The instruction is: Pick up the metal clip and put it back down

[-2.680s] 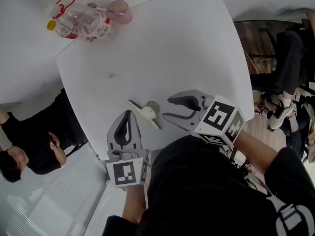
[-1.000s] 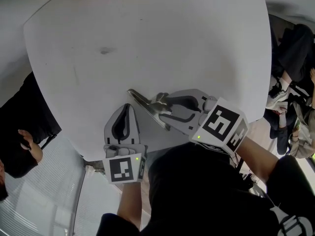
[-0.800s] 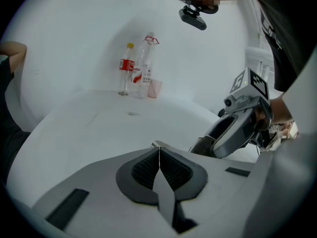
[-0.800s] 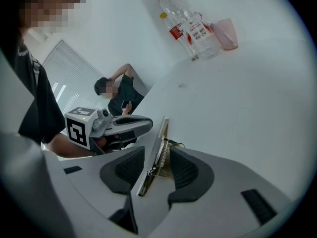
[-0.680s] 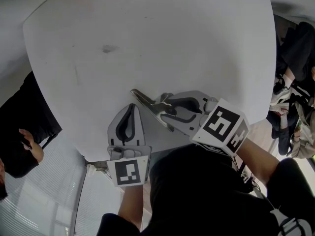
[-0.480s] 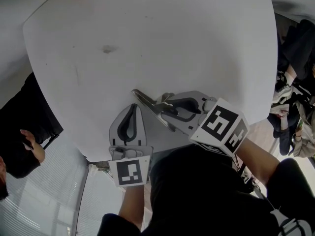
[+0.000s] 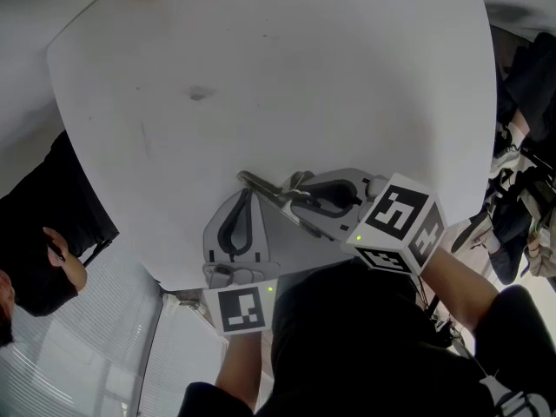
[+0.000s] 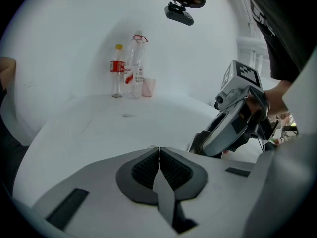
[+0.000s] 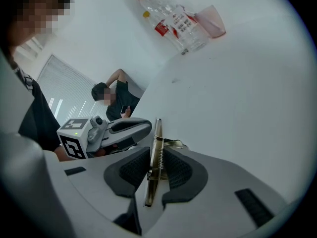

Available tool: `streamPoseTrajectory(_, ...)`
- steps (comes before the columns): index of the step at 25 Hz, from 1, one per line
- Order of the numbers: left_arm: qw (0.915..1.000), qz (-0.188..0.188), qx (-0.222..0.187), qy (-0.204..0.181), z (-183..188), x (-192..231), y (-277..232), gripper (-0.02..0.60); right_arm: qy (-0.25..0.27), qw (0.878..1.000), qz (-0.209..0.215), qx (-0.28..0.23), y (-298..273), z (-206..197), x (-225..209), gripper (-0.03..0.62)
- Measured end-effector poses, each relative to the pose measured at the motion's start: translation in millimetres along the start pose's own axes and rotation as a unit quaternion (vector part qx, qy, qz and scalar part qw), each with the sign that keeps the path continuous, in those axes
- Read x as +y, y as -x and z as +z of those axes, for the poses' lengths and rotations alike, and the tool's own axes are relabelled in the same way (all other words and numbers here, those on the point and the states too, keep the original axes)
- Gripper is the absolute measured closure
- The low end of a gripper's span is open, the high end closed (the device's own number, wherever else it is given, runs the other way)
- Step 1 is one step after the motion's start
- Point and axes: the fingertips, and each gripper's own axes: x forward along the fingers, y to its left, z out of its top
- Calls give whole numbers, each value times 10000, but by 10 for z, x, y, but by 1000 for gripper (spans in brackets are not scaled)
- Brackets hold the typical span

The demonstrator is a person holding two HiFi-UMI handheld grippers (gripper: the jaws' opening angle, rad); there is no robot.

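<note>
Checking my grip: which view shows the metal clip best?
Right gripper view: the metal clip stands edge-on, spring visible, between the right gripper's closing jaws. Head view shows one end only; left gripper view shows none.

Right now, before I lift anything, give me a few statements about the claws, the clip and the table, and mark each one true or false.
1. The metal clip is between the right claw's jaws. True; those jaws are closing on it.
2. The left claw holds a bottle. False: its jaws are together with nothing between them.
3. A pink cup stands beside the bottles. True.
4. The table is dark wood. False: it is white.
</note>
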Motion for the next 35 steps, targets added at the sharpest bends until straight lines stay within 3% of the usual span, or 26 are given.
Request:
streamPoseTrajectory(8,10000,-38,30,-1,19,5,19,558,-147,9996,-87,-220,50,73,1,503)
streamPoseTrajectory(18,9996,73,-67,280,30,56,6,558,-105,9994,-74,-330,119,105,-33,503)
streamPoseTrajectory(35,9998,203,-71,3,201,83,39,558,86,9966,-168,-800,335,332,-5,503)
